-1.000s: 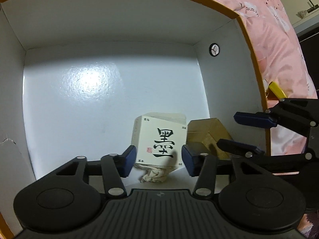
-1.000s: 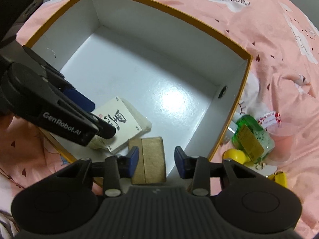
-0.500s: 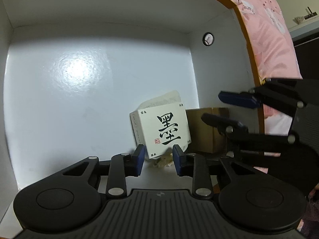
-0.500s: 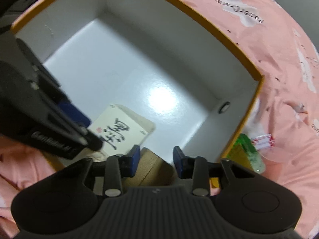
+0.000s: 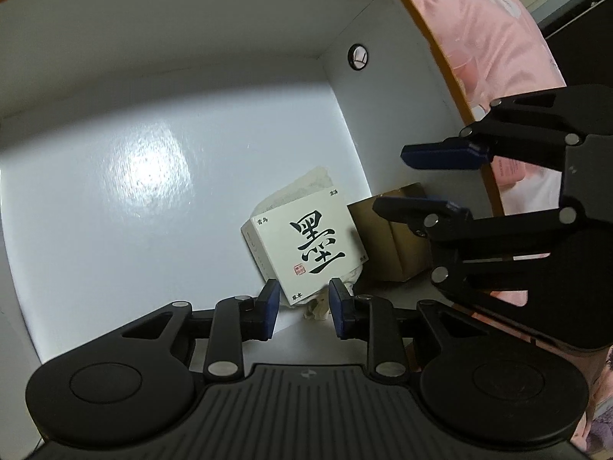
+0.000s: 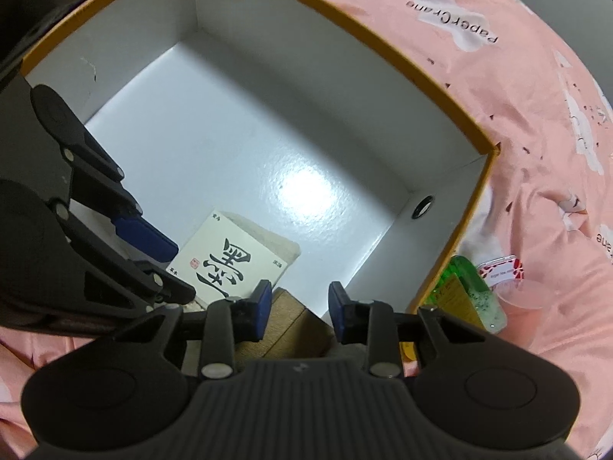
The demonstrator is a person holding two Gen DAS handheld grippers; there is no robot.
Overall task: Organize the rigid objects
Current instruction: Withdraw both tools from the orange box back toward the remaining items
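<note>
A white square box with a black Chinese character [image 5: 306, 241] lies on a crumpled cloth on the floor of a large white box with an orange rim [image 5: 153, 161]. A brown cardboard box [image 5: 390, 237] stands right beside it. My left gripper [image 5: 300, 308] is open and empty, just in front of the white box. My right gripper [image 6: 297, 308] is open and empty above the brown box [image 6: 291, 326]; it also shows in the left wrist view [image 5: 425, 180]. The white box shows in the right wrist view [image 6: 230, 268].
The big box [image 6: 452, 268] sits on a pink bedsheet [image 6: 498, 76]. Outside its right wall lie a green bottle [image 6: 471, 291], a pink cup [image 6: 517, 287] and a yellow item [image 6: 406, 350].
My left gripper let go of the white box, closed partway, drew back a little and opened wider again. My right gripper released the brown box and rose above it.
</note>
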